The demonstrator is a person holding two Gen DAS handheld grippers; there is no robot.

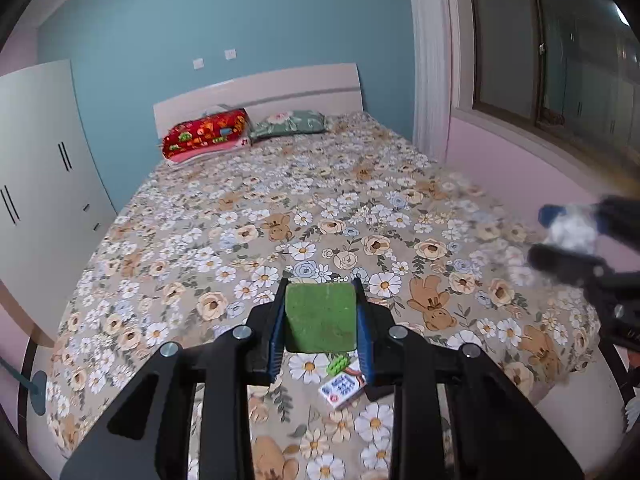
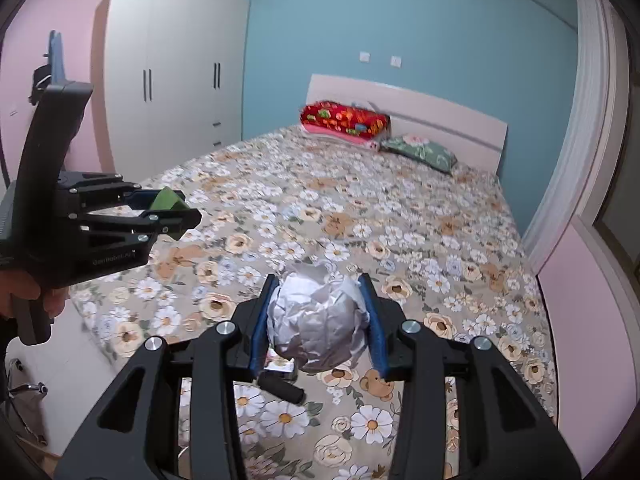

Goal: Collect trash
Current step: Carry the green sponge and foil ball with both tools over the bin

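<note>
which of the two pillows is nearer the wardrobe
The red patterned pillow is nearer the white wardrobe. It lies on the wardrobe's side of the headboard, while the green floral pillow sits beside it toward the window side.

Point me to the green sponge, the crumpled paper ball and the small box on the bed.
green sponge (image 1: pixel 320 318): left wrist view, middle of its top face.
crumpled paper ball (image 2: pixel 316 320): right wrist view, centre of the ball.
small box (image 1: pixel 341 390): left wrist view, printed top face.

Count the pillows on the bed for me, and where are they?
2. A red patterned pillow lies at the headboard toward the wardrobe side; a green floral pillow sits beside it, nearer the window side. Nothing suggests others are hidden.
</note>
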